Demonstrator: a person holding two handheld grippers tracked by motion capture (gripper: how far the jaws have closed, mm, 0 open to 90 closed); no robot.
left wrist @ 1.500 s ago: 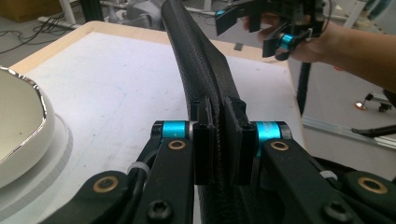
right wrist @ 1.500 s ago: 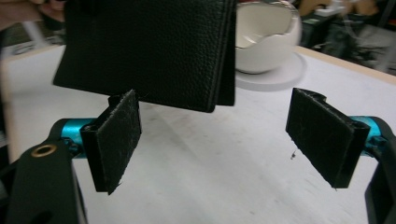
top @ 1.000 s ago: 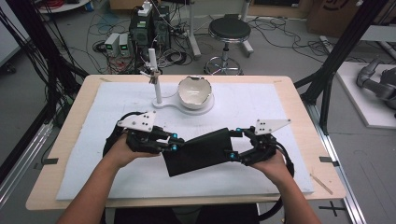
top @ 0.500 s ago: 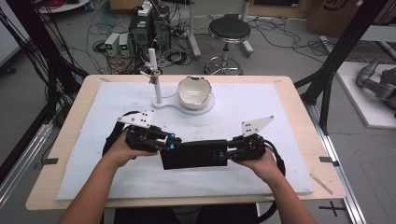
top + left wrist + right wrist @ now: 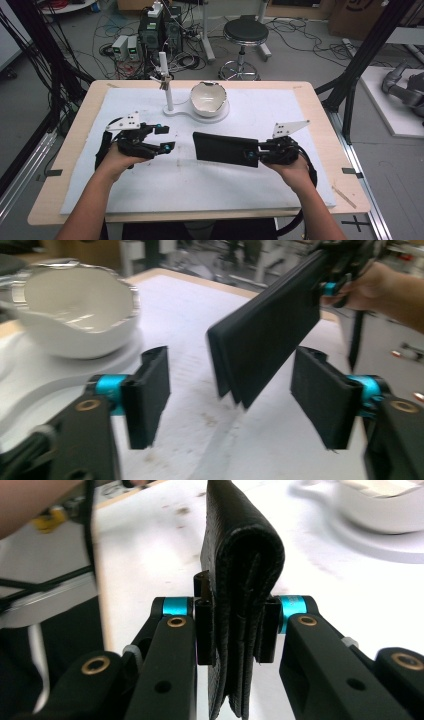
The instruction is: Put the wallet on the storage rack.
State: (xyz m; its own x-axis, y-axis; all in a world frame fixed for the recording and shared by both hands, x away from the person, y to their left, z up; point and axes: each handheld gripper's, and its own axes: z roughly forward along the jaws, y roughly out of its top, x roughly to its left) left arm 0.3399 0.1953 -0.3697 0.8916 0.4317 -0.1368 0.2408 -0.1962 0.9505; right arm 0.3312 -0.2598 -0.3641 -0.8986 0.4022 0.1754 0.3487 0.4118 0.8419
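Note:
A black folded leather wallet [image 5: 225, 149] hangs level over the white mat, held at its right end. My right gripper [image 5: 252, 152] is shut on it. In the right gripper view the pads [image 5: 205, 630] press both sides of the wallet's [image 5: 240, 555] folded layers. My left gripper [image 5: 165, 137] stands apart to the wallet's left, and its jaws have just been opening. In the left gripper view the wide-apart pads [image 5: 150, 390] touch nothing, and the wallet [image 5: 270, 345] floats beyond them.
A white bowl [image 5: 207, 97] with a chipped rim sits on a white base at the back of the mat, beside an upright white post [image 5: 167, 92]. The white mat [image 5: 200, 185] covers most of the wooden table [image 5: 320, 100].
The wallet went from spread open between both grippers to folded shut. My left gripper has let go and drawn away to the left. The right gripper keeps the wallet.

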